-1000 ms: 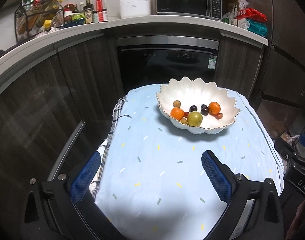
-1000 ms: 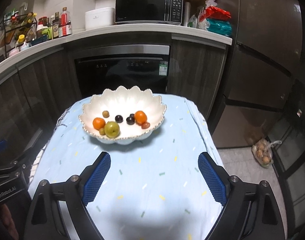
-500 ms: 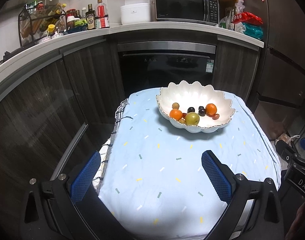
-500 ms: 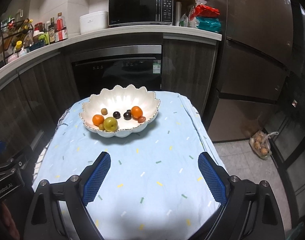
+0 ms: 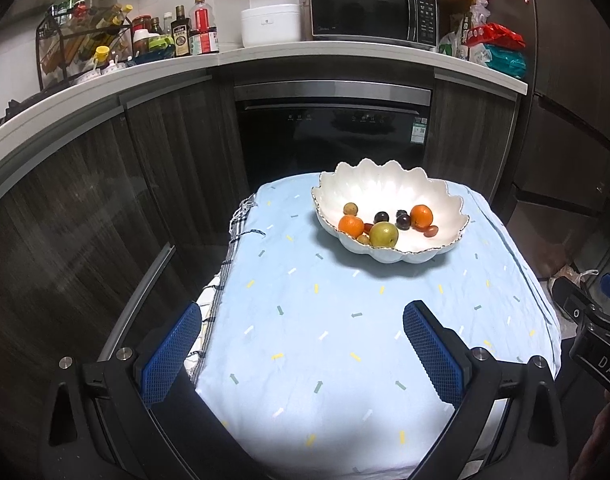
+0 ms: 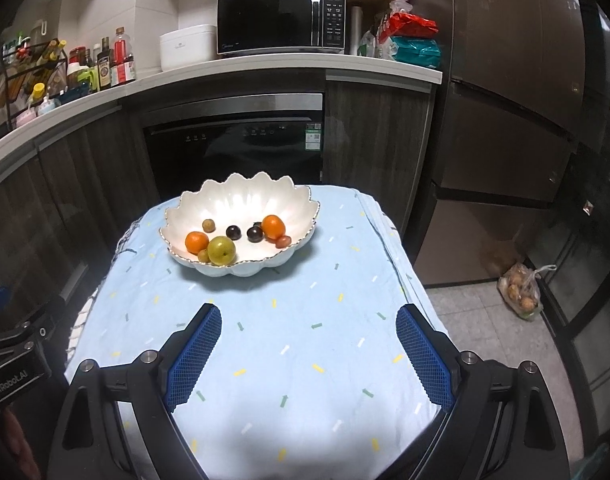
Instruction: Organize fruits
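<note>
Your left tool (image 5: 303, 346) hangs with its blue-padded jaws spread wide and nothing between them, low over the near end of the counter draped in pale blue cloth with small coloured dashes (image 5: 345, 340). Your right tool (image 6: 309, 350) is the same: jaws apart, empty, over the near part of that cloth.

All the fruit you can see sits in the white scalloped ceramic bowl with a gilt rim (image 6: 241, 200) at the far end of the counter. A yellow-green apple-like fruit (image 6: 221, 251) lies at the bowl's near side, touching an orange mandarin (image 6: 197, 241); a second mandarin (image 6: 273, 227) sits to the right with a small reddish fruit (image 6: 283, 242) against it. Two dark plums (image 6: 255, 234) lie between, and a small brown round fruit (image 6: 208, 225) sits behind, apart. No fruit shows on the cloth, so the sorting looks done or nearly so, and holding both tools back and open suits that.

You have bare cloth between the tools and the bowl, room enough to approach straight ahead. Mind the edges: your left tool's outer jaw already overhangs the counter's left edge, where the cloth's checked fringe (image 5: 235, 232) droops, and the right side drops to tiled floor. The bowl stands close to the far edge, so a push from the front could slide it towards the dark oven (image 6: 233, 148) behind.
</note>
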Motion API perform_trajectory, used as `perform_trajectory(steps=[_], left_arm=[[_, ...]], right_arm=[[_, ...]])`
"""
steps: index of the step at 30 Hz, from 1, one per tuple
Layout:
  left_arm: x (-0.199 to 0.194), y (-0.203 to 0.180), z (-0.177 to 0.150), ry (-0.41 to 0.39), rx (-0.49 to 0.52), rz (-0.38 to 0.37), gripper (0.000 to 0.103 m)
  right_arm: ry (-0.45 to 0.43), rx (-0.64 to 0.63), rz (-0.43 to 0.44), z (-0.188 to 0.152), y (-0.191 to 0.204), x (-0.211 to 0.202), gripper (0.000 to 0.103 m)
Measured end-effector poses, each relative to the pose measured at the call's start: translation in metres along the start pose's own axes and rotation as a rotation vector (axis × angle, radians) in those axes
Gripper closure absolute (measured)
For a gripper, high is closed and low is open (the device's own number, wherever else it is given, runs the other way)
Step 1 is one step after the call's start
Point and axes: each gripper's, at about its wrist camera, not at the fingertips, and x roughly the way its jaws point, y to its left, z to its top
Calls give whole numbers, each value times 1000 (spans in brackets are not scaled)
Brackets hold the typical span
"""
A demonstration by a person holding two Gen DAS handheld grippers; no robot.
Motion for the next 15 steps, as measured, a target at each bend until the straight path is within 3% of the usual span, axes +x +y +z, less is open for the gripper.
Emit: perform_trajectory(steps=[15], left_arm=[[0, 0, 2, -2, -3, -7, 0]], right_arm=[[-1, 0, 1, 0, 0, 0, 13]])
